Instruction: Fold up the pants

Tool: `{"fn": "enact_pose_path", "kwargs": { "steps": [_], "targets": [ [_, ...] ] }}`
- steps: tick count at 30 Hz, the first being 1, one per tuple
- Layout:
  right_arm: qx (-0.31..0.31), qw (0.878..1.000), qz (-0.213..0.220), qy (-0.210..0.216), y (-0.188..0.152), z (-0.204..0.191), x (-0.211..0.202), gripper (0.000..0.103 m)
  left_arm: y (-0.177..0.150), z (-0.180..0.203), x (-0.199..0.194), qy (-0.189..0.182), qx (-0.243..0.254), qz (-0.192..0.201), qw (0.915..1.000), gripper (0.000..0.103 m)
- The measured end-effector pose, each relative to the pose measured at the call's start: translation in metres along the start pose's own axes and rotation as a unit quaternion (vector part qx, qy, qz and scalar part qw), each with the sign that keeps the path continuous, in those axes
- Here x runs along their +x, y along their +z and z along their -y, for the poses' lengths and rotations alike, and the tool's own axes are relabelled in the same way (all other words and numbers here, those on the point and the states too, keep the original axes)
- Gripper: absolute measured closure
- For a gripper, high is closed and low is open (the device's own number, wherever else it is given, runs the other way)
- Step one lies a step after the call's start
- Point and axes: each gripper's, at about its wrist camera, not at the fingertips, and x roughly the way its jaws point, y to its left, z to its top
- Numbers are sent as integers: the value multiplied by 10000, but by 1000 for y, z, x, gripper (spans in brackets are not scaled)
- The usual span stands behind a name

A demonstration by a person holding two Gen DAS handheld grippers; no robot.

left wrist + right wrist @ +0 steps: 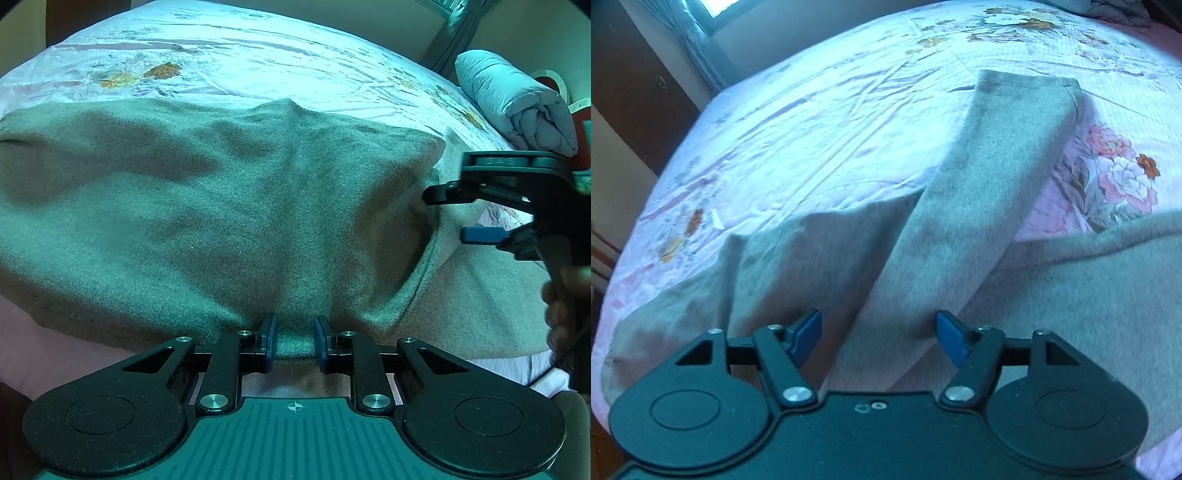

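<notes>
Pants (221, 206) of grey fleece lie spread on the floral bedsheet (229, 55), mostly at the near side of the bed. In the right wrist view one leg (990, 192) runs away to the far right, its hem flat on the sheet, while a second panel lies to its left, its far edge ragged. The garment looks partly doubled over but not squared: edges do not line up, and further folds appear to be left.

The left gripper (294, 341) has its jaws nearly closed, pinching a ridge of the near edge of the cloth. The right gripper (877, 338) stands wide, its blue pads clear of the fabric beneath, so it holds nothing; from the left view it hangs at the right beside a raised fold. A rolled pale quilt (513, 103) sits at the far right.
</notes>
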Motion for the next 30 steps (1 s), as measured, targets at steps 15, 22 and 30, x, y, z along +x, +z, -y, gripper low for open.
{"fn": "enact_pose_path", "kwargs": {
  "steps": [15, 22, 30],
  "targets": [
    [-154, 9996, 183, 132, -11, 31, -21, 102, 0, 1, 0, 3, 63, 10, 10000, 81],
    [222, 9980, 401, 442, -40, 66, -60, 103, 0, 2, -1, 11, 102, 4, 9999, 80],
    [231, 9986, 266, 397, -75, 84, -67, 103, 1, 5, -1, 70, 174, 0, 9998, 80]
  ]
}}
